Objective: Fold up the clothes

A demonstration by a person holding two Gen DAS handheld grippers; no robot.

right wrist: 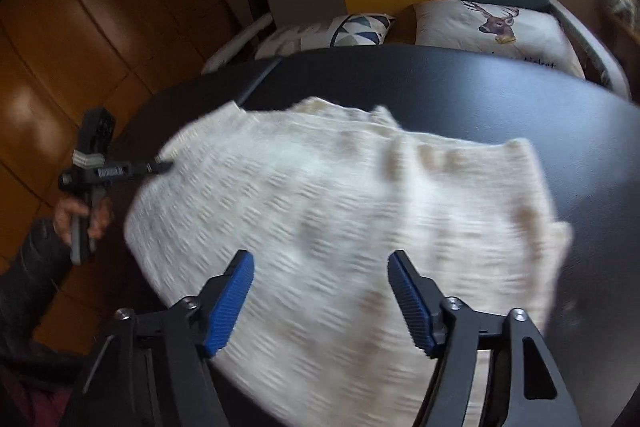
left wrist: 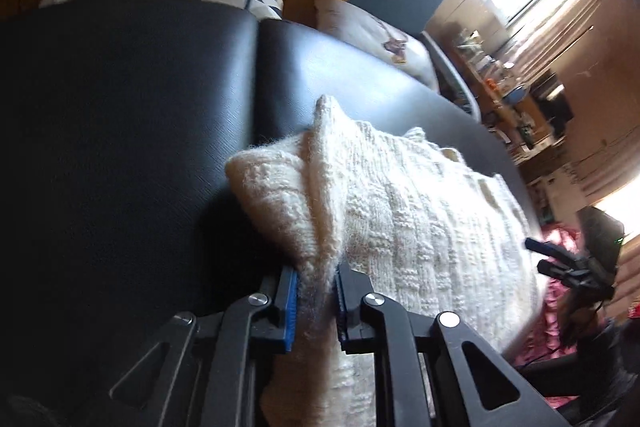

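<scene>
On the black table (right wrist: 460, 95), a cream knitted sweater (right wrist: 320, 211) lies spread flat, and I place everything against it. At its left edge, my left gripper (left wrist: 316, 291) is clamped tight on a fold of the knit: the blue pads (left wrist: 290, 307) press the wool from both sides, and the pinched fabric rises in a ridge away from the jaws, so I judge I hold this edge in order to carry it over the body of the sweater for a fold. From the right wrist view the same tool (right wrist: 160, 167) shows at the sweater's left border, its tip touching the knit, my left hand (right wrist: 82, 215) wrapped round the handle below. Over the near middle of the sweater my right gripper (right wrist: 320, 295) hovers with its jaws spread wide, nothing between them, the wool showing through the gap; whether the fingertips touch the cloth I cannot tell, as the picture is blurred. I read it as ready to pin or seize the near edge. Beyond the sweater's far side, past the table, stand two cushions (right wrist: 492, 27) on a chair.
</scene>
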